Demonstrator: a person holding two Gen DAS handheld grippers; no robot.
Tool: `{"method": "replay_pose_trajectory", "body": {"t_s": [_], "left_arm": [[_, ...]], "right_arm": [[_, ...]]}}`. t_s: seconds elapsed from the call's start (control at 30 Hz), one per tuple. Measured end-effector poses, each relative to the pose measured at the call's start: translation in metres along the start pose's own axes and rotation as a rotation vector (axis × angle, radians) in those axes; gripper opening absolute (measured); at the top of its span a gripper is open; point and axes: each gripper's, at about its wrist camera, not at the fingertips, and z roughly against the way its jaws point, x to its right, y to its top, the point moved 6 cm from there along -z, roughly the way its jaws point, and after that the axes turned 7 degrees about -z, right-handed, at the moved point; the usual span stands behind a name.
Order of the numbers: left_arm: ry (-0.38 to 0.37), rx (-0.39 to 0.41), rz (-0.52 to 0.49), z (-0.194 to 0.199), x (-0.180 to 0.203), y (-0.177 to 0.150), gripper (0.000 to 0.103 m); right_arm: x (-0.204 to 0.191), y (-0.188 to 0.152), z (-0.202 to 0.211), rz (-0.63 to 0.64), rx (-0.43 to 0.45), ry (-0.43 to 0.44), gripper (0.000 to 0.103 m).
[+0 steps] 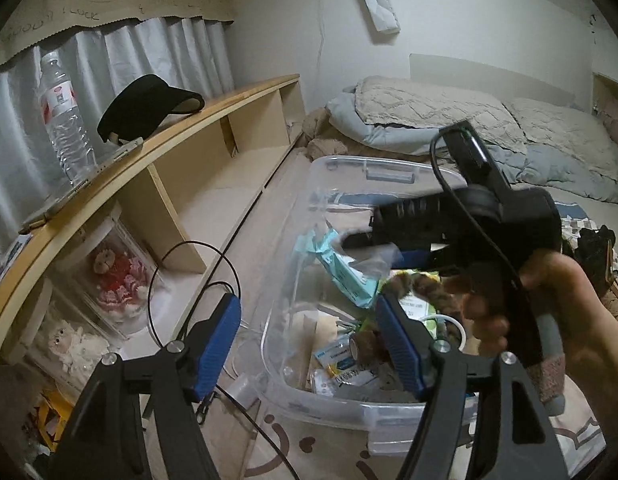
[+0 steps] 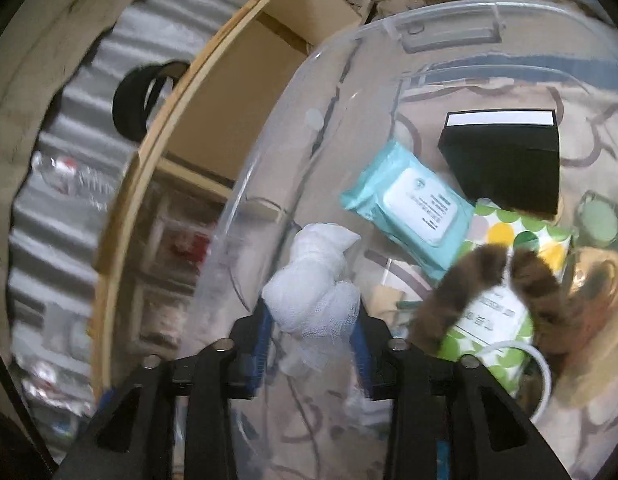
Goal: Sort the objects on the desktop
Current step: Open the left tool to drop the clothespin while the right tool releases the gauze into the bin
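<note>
A clear plastic bin (image 1: 309,404) sits on the floor and holds a teal wipes pack (image 1: 345,276), papers and a brown striped furry thing (image 1: 425,288). My left gripper (image 1: 309,344) is open and empty over the bin's near left rim. My right gripper (image 2: 313,340) is shut on a white gauze bundle (image 2: 313,280) above the bin (image 2: 269,128). Below it lie the teal wipes pack (image 2: 409,204), a black box (image 2: 505,164), a green dotted tissue pack (image 2: 509,320) and the brown furry thing (image 2: 461,292). The right gripper (image 1: 361,240) also shows in the left wrist view over the bin.
A wooden shelf unit (image 1: 181,148) runs along the left, with a water bottle (image 1: 65,116) and a black visor (image 1: 145,108) on top and dolls (image 1: 117,280) in its lower cubbies. Black cables (image 1: 197,280) lie beside the bin. A bed (image 1: 469,128) is behind.
</note>
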Motion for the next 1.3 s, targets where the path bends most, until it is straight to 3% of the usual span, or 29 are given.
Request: {"method": "replay_pose_trajectory", "body": {"t_s": [0.03,0.07,0.4,0.77,0.8,0.83,0.9,1.0,1.3], "left_arm": [[-0.001,0.002,0.002,0.000,0.001,0.000,0.079],[-0.003,0.004,0.005,0.001,0.002,-0.001,0.080],[-0.024,0.012,0.002,0.005,0.012,-0.001,0.080],[-0.020,0.031,0.020,0.018,0.015,0.004,0.080],[-0.019,0.033,0.022,0.019,0.015,0.004,0.080],[-0.019,0.035,0.026,0.020,0.015,0.004,0.080],[-0.020,0.037,0.033,0.022,0.015,0.005,0.080],[-0.011,0.045,0.049,0.027,0.014,0.005,0.096],[-0.009,0.066,0.055,0.044,0.023,0.005,0.097]], "right_arm": [[-0.001,0.001,0.003,-0.006,0.020,0.011,0.076],[-0.003,0.002,0.007,-0.003,0.041,0.021,0.078],[-0.009,0.008,0.033,0.063,0.082,0.054,0.079],[-0.012,-0.011,0.053,0.236,0.079,-0.092,0.079],[-0.014,-0.013,0.058,0.258,0.087,-0.103,0.081],[-0.016,-0.016,0.062,0.281,0.096,-0.114,0.093],[-0.020,-0.020,0.071,0.324,0.121,-0.137,0.102],[-0.026,-0.022,0.085,0.388,0.177,-0.201,0.102],[-0.020,-0.037,0.115,0.459,0.243,-0.241,0.103]]}}
